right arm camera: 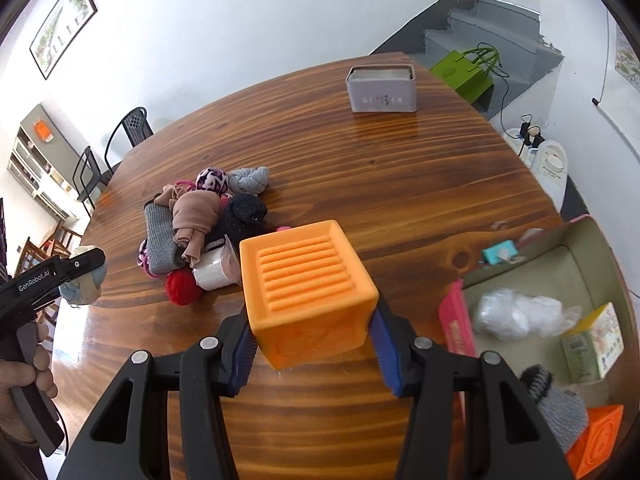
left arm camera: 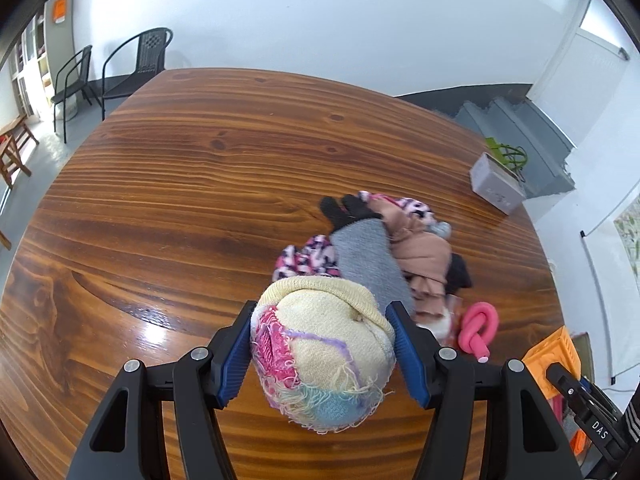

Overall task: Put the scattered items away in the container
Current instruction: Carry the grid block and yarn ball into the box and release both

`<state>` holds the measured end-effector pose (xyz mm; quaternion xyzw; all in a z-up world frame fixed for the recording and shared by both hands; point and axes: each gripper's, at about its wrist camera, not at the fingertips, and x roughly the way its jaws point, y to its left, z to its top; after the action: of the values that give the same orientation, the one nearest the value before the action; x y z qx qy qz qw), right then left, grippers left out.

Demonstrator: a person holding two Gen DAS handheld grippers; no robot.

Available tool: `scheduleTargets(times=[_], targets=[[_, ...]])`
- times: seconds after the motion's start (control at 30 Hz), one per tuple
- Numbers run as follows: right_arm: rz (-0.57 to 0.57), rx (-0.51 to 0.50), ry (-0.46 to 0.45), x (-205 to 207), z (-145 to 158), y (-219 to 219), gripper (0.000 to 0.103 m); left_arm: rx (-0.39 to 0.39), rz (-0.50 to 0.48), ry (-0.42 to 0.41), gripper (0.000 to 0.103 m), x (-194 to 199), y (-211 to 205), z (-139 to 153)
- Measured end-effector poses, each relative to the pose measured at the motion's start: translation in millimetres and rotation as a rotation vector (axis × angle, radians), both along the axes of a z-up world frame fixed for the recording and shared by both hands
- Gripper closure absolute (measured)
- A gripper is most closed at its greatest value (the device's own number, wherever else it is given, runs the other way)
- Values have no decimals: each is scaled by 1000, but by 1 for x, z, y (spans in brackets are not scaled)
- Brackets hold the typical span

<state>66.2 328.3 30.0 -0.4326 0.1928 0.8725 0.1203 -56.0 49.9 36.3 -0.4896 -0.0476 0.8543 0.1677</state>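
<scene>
My left gripper (left arm camera: 322, 350) is shut on a cream sock ball (left arm camera: 320, 356) with pink and blue yarn, held above the wooden table (left arm camera: 180, 200). It also shows at the left of the right wrist view (right arm camera: 82, 280). My right gripper (right arm camera: 312, 334) is shut on an orange ribbed cube (right arm camera: 306, 288), above the table's near edge. A pile of socks and cloth items (right arm camera: 204, 220) lies mid-table; in the left wrist view the pile (left arm camera: 384, 252) is just beyond the sock ball. The olive container (right arm camera: 576, 264) stands at the right, holding several items.
A grey tin box (right arm camera: 382, 88) stands at the table's far side. A pink knotted foam tube (left arm camera: 478, 328) and a red yarn ball (right arm camera: 182, 286) lie beside the pile. Another orange cube (right arm camera: 596, 440) sits in the container. Black chairs (left arm camera: 136, 64) stand beyond the table.
</scene>
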Motion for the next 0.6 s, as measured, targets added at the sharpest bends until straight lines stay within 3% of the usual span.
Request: scheduleTargets(times=[0.3, 0.6], targets=[[-115, 43, 54, 64, 29, 45, 48, 36, -126, 24, 38, 41, 65, 21], [-229, 80, 63, 113, 38, 93, 48, 66, -267, 50, 38, 87, 137, 40]])
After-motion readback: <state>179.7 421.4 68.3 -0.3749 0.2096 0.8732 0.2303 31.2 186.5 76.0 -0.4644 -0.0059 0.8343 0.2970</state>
